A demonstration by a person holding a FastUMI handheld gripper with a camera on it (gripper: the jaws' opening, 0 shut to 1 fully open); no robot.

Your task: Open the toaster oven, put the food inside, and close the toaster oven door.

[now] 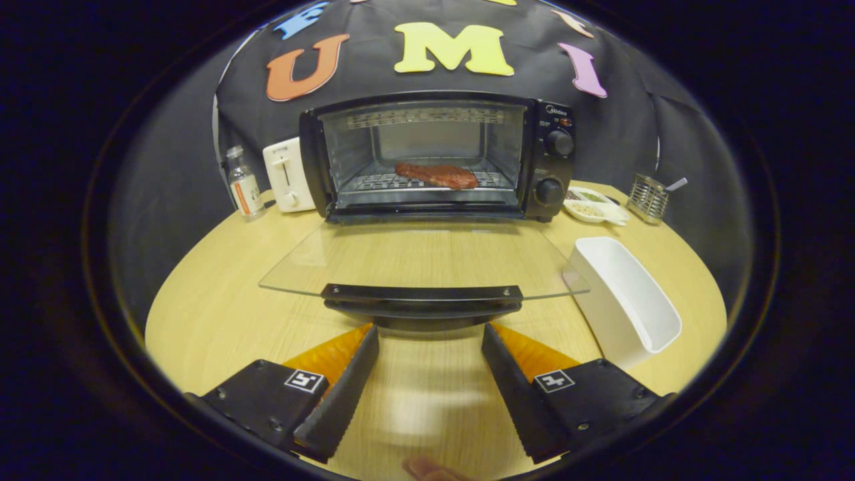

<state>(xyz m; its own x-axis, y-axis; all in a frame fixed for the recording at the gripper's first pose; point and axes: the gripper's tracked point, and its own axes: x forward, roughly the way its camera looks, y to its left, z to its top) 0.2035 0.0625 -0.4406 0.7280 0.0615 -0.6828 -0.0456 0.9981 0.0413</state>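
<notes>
The claw [429, 374] was spread wide with nothing between its fingers [337, 394], which hovered over the pale wooden surface [220, 314]. Just ahead of the fingertips, at twelve o'clock, lay the dark handle [422, 297] of the toaster oven door [421, 257], a glass panel folded fully down and flat above the surface; the fingertips sat close under the handle's near edge without touching it. Beyond the door stood the toaster oven [437, 157], its cavity open, and the food [436, 175], a reddish-brown slab of meat, rested on the wire rack [374, 182] inside, slightly toward the two o'clock side of the rack. Two round knobs [558, 143] were stacked on the oven's control panel at the right of the cavity. At ten o'clock from the claw, beside the oven, stood a white pop-up toaster [287, 175] and, further out, a small clear bottle [244, 184]. At two o'clock a white rectangular bin [624, 300] sat tilted near the door's corner, and past it a shallow dish [594, 206] with something in it and a metal utensil holder [648, 197].
</notes>
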